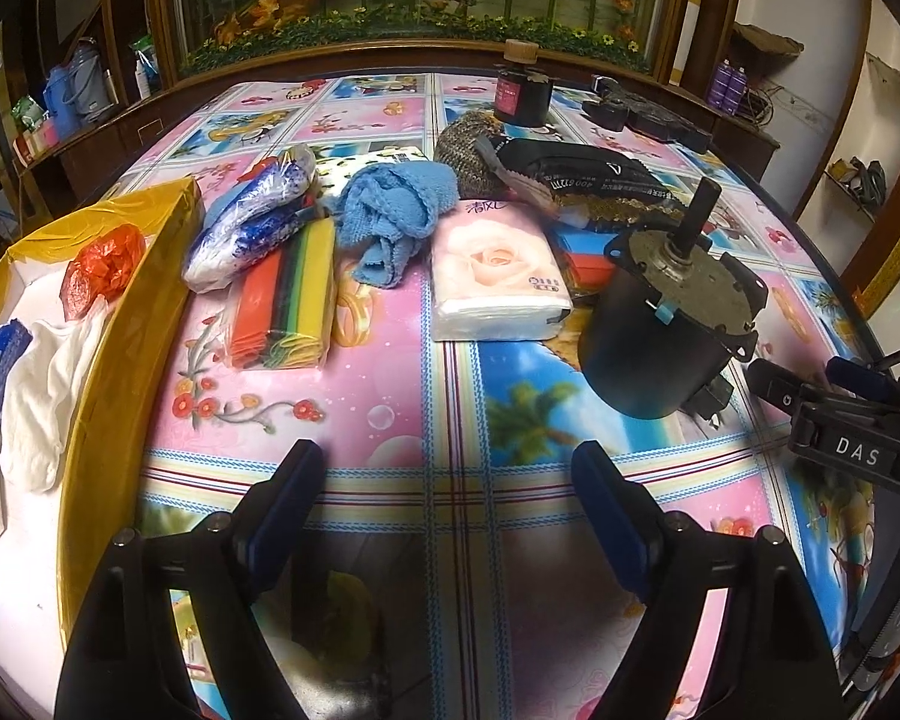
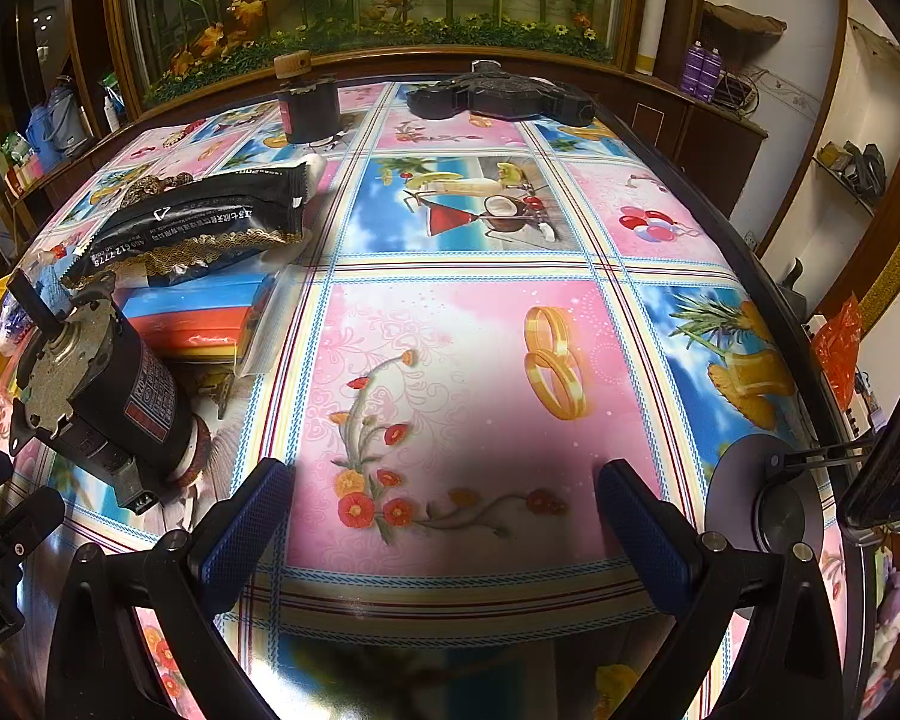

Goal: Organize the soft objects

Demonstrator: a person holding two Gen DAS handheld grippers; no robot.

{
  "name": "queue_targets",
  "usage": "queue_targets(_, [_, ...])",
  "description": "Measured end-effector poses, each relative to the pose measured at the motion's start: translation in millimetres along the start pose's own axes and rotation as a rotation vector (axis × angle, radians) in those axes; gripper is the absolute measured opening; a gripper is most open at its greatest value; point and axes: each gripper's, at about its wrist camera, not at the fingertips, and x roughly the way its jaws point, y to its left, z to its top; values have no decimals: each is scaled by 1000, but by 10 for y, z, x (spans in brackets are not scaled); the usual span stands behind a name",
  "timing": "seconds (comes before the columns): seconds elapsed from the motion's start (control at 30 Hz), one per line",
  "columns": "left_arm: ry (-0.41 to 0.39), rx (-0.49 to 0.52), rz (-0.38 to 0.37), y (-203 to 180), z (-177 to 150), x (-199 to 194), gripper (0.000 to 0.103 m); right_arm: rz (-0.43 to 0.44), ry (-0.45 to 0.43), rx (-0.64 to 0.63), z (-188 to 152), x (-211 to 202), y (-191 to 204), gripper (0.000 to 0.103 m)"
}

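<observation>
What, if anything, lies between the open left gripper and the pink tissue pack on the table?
Nothing visible. Only bare tablecloth lies between the left gripper and the tissue pack. The black motor stands off to the pack's right, clear of the path.

A black motor (image 1: 660, 324) lies tilted on the patterned tablecloth (image 1: 450, 408), dark jar (image 1: 522, 93) behind.
</observation>
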Motion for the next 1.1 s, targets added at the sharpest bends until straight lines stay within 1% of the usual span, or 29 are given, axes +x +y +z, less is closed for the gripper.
queue_targets(0.77, [-7,-28,-8,43,6,-8,84,0,0,0,3,0,-1,102])
queue_targets(1.1, [-3,-23,-3,36,4,-2,86,0,0,0,2,0,-1,102])
